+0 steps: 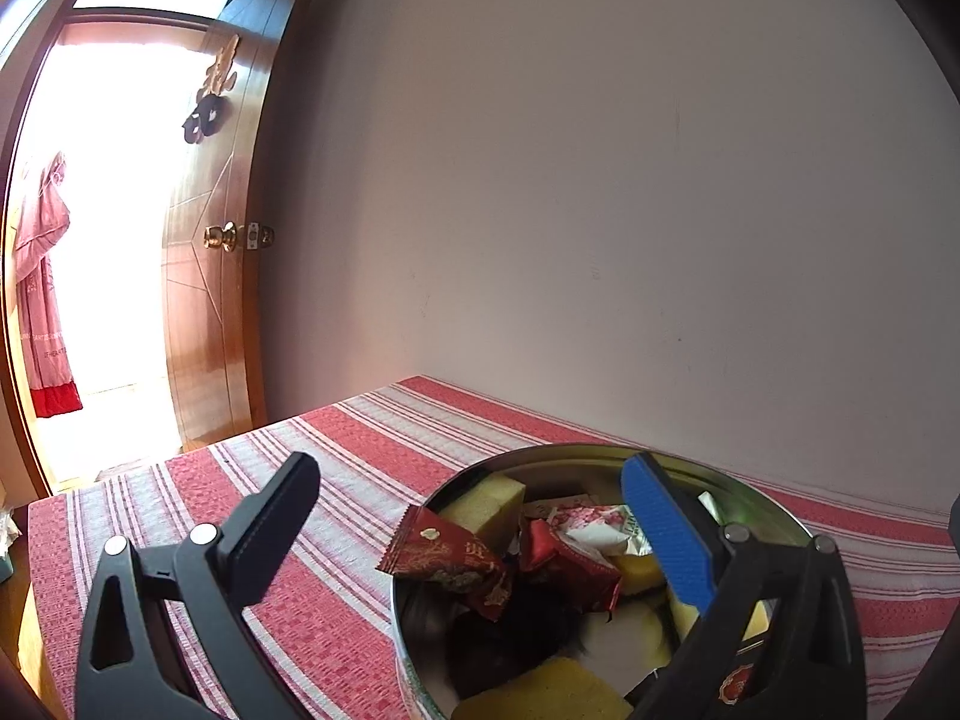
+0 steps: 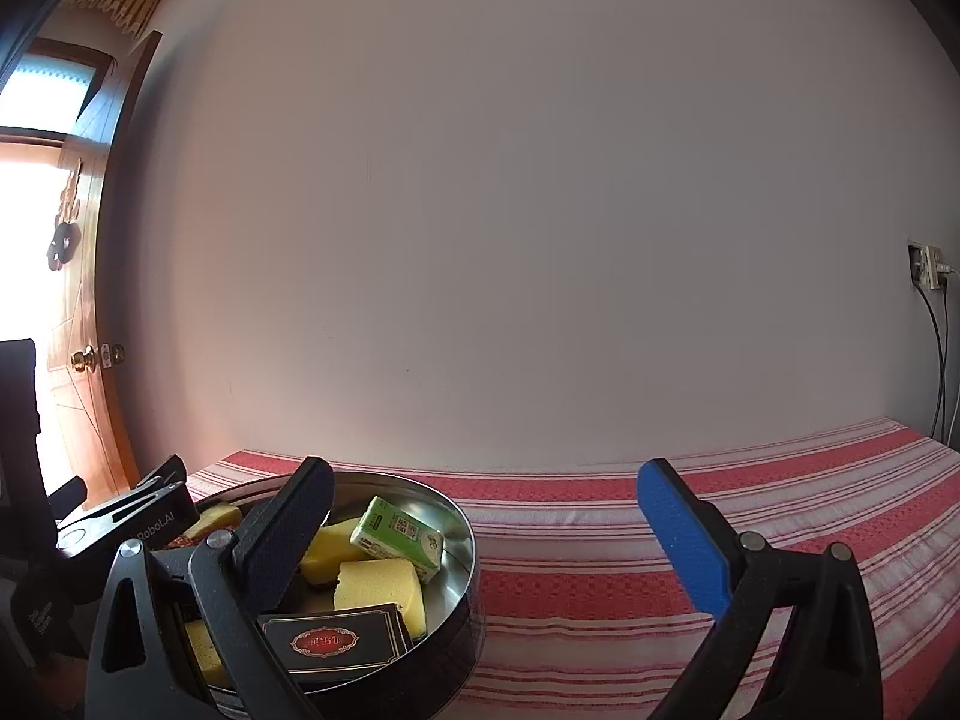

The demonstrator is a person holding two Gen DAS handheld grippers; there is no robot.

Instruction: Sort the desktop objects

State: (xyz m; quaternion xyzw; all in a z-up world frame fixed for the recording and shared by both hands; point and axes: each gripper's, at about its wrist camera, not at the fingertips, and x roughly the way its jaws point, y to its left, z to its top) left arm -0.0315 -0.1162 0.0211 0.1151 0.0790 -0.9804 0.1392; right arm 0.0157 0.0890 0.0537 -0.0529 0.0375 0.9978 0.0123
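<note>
Sponges [image 2: 379, 591] and snack packets [image 1: 447, 558] fill the round tin [image 2: 465, 534] below both wide-open, empty grippers: left gripper [image 1: 474, 516], right gripper [image 2: 486, 510]. Probably light, soft; pinch across flat faces.

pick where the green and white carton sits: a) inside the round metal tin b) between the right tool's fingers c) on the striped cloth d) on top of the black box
a: the green and white carton lies inside the round metal tin, leaning on yellow sponge blocks.
</note>
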